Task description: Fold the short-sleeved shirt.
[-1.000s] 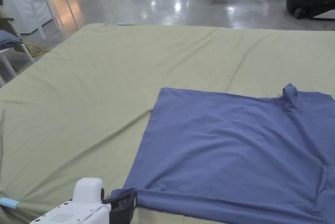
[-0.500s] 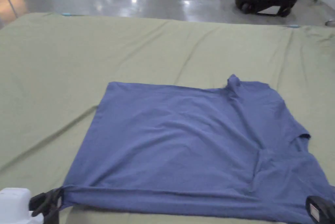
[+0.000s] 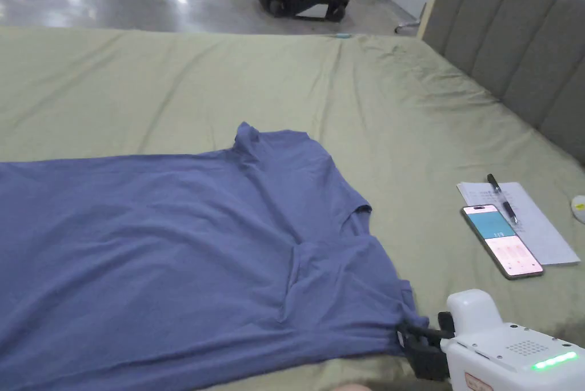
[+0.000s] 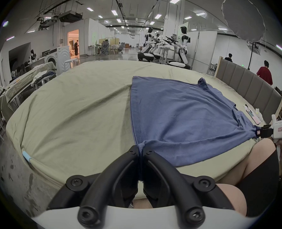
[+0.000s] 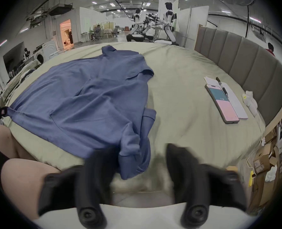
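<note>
The left gripper (image 4: 140, 151) has its jaws pressed together, pinching the near hem corner of the blue shirt (image 4: 178, 113). The right gripper (image 5: 142, 151) has its jaws spread wide and blurred, the sleeve end lying loose between them. A moment ago the near edge looked stretched between both grippers; now the right side appears freed. The shirt lies flat on the green sheet (image 3: 400, 95), beside a phone (image 3: 501, 241), likely ready for the first fold
</note>
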The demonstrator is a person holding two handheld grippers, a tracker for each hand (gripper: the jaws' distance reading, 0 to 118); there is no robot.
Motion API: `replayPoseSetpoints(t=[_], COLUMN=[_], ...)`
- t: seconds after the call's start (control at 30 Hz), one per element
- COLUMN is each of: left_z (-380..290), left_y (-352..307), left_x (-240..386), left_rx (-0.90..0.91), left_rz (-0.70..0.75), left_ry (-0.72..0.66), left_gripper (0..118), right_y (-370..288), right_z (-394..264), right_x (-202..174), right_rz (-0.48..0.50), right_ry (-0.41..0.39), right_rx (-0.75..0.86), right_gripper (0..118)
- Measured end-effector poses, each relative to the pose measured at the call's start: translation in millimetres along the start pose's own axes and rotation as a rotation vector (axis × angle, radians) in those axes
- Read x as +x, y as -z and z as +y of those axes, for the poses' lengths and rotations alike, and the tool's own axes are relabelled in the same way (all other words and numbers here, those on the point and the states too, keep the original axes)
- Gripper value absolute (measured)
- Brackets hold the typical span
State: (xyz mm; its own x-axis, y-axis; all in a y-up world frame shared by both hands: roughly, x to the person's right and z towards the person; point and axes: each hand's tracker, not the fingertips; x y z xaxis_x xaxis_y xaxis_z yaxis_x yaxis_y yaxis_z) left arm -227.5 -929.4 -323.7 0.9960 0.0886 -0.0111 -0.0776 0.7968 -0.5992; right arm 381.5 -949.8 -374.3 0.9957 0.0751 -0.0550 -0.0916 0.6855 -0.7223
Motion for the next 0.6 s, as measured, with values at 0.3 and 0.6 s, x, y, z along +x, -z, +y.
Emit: replayPoseSetpoints(t=[0.3, 0.6], left_z=[4.3, 74.8], left_y=[-2.7, 24.9], left_x=[-4.5, -18.4], left_rx=[0.006, -0.041], left_rz=[0.010, -0.016], left_ry=[0.001, 0.029], left_gripper=[2, 2], right_y=[-39.7, -30.7], right_z=[13.8, 92.8], right_x=[-9.5, 6.3], right_rz=[0.026, 0.058], right_ry=[0.019, 0.033], right_rx=[0.101, 0.046], right_gripper=[9, 9])
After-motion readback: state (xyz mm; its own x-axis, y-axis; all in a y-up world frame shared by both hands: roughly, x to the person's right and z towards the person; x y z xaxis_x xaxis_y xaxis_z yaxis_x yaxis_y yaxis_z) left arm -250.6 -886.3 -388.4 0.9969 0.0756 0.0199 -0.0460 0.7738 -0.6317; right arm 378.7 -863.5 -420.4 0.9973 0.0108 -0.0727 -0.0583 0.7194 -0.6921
